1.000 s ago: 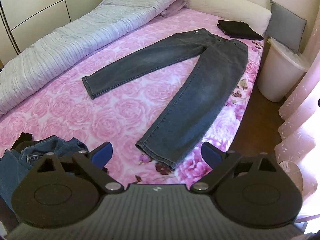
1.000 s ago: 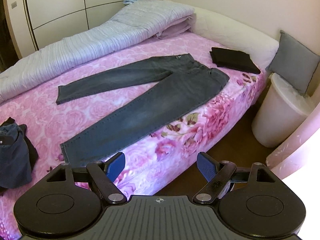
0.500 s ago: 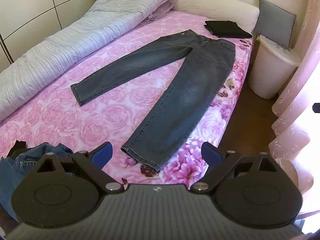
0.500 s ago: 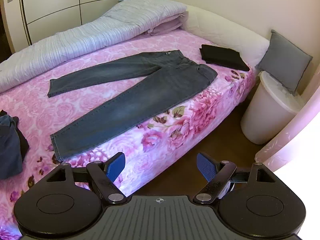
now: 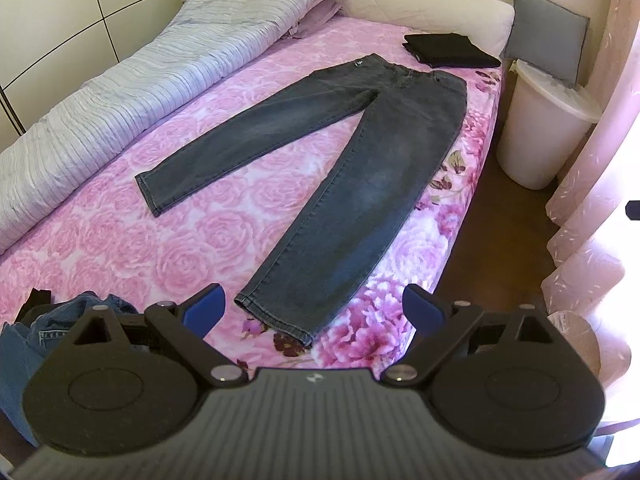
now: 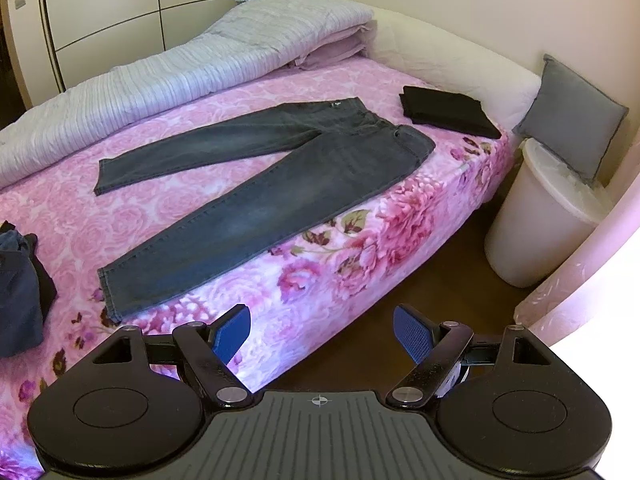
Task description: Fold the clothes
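Note:
Dark grey jeans (image 5: 360, 168) (image 6: 256, 196) lie flat on the pink floral bed (image 5: 120, 248) (image 6: 312, 280), legs spread apart, waistband toward the headboard. My left gripper (image 5: 314, 312) hangs open above the near leg's hem, holding nothing. My right gripper (image 6: 322, 330) is open too, over the bed's side edge and the floor, well short of the jeans. A folded black garment (image 5: 448, 50) (image 6: 448, 114) rests near the headboard. A crumpled blue denim pile (image 5: 48, 328) (image 6: 18, 288) sits at the bed's near left.
A rolled striped duvet (image 5: 140, 76) (image 6: 180, 76) runs along the bed's far side by the wardrobe. A white bin (image 5: 540, 124) (image 6: 540, 216) with a grey cushion (image 5: 548, 36) (image 6: 572, 116) behind it stands right of the bed. Pink curtains (image 5: 592, 200) hang at right over brown floor (image 6: 420, 292).
Both grippers have pulled back and away from the bed; the jeans look smaller and farther. Both stay open. The jeans have not moved.

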{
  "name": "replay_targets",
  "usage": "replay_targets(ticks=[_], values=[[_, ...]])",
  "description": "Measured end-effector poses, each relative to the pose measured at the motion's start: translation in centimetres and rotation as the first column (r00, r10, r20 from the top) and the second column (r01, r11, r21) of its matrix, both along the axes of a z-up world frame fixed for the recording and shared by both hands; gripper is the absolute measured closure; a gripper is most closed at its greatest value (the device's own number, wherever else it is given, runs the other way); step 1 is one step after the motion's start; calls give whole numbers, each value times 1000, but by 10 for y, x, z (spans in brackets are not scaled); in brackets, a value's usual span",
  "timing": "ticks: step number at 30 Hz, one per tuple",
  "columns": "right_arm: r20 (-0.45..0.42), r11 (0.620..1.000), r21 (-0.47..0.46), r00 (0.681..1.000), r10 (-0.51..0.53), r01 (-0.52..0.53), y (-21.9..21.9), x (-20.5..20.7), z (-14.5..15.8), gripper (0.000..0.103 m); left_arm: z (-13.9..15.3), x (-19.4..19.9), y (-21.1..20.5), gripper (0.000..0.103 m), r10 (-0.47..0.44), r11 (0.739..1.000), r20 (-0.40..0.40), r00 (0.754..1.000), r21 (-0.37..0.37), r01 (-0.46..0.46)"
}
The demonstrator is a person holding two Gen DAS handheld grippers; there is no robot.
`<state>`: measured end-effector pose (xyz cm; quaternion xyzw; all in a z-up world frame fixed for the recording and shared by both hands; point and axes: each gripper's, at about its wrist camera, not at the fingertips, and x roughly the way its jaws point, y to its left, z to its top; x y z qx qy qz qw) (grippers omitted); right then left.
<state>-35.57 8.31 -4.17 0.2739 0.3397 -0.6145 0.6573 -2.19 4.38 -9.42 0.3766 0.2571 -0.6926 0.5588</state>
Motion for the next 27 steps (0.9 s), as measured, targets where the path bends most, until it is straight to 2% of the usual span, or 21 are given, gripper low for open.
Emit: replay_targets(ticks=[6,10,12,16,19,21,25,27], values=[[3,999,-32,1000,21,-21,-2,-38,-4,21,-7,-24,3,10,0,999,25,1000,-43,1],[-23,997,-52,998,56,-57,-7,-59,-9,21,-22,-42,8,10,-36,998,110,993,-50,42],[-43,996,-55,997,71,-73,-13,-67,-13,21,-37,-54,12,10,-79,994,189,979,-62,93],[-56,997,-49,997,56,-58,-34,-80,-25,21,-69,-74,10,11,-187,976,311,932,-48,212],[-78,999,-27,996,35,-37,-58,-89,-34,21,-92,-86,-2,11,-261,958,340,904,-22,285],[-85,999,-21,996,37,-39,-76,-91,-35,21,-107,-90,-14,11,-287,951,345,894,-11,310],[-160,996,-13,983,87,-90,-108,-93,-35,21,-140,-95,-43,11,-330,939,349,877,22,344],[-204,994,18,973,105,-104,-124,-95,-38,21,-166,-95,-56,15,-363,928,374,853,68,365]])
